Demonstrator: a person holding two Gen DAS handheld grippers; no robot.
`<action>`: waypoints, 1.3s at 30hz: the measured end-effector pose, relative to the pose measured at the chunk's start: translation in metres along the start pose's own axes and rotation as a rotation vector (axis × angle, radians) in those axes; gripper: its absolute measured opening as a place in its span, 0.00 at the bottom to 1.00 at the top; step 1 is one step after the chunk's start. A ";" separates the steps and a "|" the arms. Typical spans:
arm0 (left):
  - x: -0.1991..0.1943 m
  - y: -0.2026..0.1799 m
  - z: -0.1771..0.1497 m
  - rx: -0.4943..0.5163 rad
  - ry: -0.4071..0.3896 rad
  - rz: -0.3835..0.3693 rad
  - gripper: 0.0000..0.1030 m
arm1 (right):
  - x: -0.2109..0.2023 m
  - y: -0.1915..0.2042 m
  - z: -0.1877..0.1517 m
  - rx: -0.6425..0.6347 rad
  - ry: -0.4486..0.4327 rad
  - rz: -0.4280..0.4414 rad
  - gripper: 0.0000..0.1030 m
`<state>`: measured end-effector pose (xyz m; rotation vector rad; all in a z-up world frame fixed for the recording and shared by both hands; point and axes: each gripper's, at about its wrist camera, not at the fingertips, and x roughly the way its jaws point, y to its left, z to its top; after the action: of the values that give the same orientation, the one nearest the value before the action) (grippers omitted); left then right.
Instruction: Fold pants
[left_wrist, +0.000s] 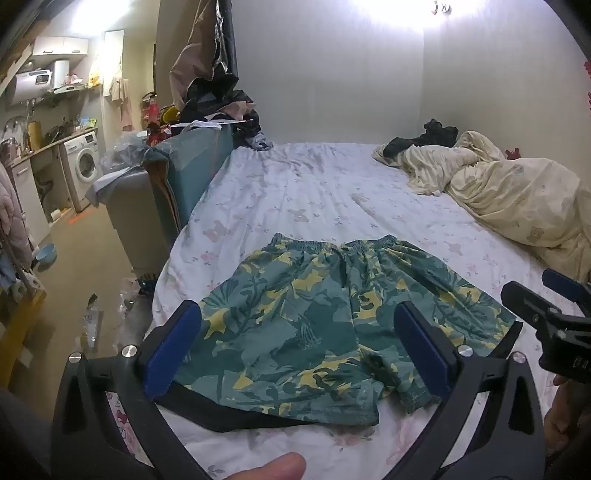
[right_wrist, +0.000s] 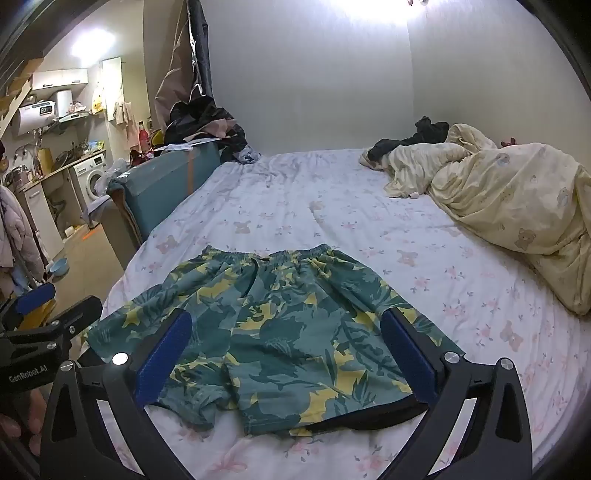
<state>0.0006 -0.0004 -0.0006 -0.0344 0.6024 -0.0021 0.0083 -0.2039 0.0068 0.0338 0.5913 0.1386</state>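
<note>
Green shorts with a yellow leaf print (left_wrist: 314, 325) lie flat and spread out on the bed, waistband away from me, leg hems toward me. They also show in the right wrist view (right_wrist: 273, 332). My left gripper (left_wrist: 295, 350) is open and empty, hovering above the shorts' near left part. My right gripper (right_wrist: 284, 350) is open and empty, hovering above the near right part. The right gripper shows at the right edge of the left wrist view (left_wrist: 554, 317). The left gripper shows at the left edge of the right wrist view (right_wrist: 48, 321).
The bed's white floral sheet (left_wrist: 332, 192) runs back to the wall. A crumpled cream duvet (right_wrist: 517, 206) and dark clothes (right_wrist: 424, 136) lie at the far right. A teal headboard (left_wrist: 192, 166) piled with clothes stands left. Beyond it are the floor, a washing machine (left_wrist: 83, 162) and a blue bowl (left_wrist: 46, 254).
</note>
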 end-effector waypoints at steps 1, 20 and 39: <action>0.000 0.000 0.000 -0.003 -0.002 0.008 1.00 | 0.000 -0.001 0.000 0.001 -0.002 0.000 1.00; -0.002 0.007 0.000 -0.010 -0.012 0.004 1.00 | 0.001 -0.002 0.000 0.021 0.000 0.017 1.00; -0.001 0.009 0.001 -0.008 -0.012 0.005 1.00 | 0.003 -0.002 -0.003 0.017 0.006 0.009 1.00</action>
<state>0.0005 0.0084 0.0007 -0.0406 0.5904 0.0059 0.0099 -0.2051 0.0026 0.0527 0.5980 0.1429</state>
